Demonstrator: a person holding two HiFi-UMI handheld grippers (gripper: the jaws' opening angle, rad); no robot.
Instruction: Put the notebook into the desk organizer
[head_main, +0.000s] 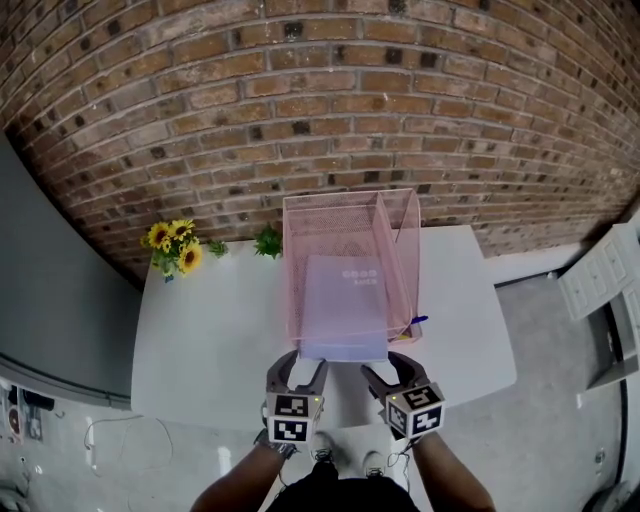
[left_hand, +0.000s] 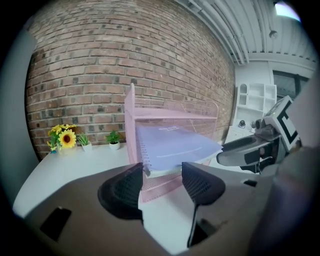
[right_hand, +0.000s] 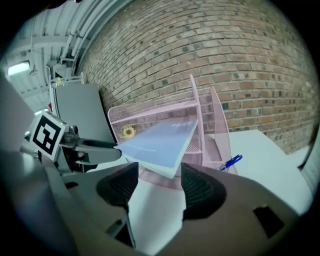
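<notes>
Watching through the head view, I noted the notebook (head_main: 343, 305) lying flat in the wide bay of the pink desk organizer (head_main: 297, 260), its near edge jutting past the front lip toward six o'clock. The left gripper (head_main: 300, 363) and right gripper (head_main: 385, 365) sat just short of that edge, at its seven and five o'clock. Both had jaws spread wide and gripped nothing.

The risk, as I judged it, was the overhang. A jaw tip snagging it on pulling away could drag the notebook back out. A hard shove could slide the light mesh organizer toward twelve o'clock across the table (head_main: 200, 340).
</notes>
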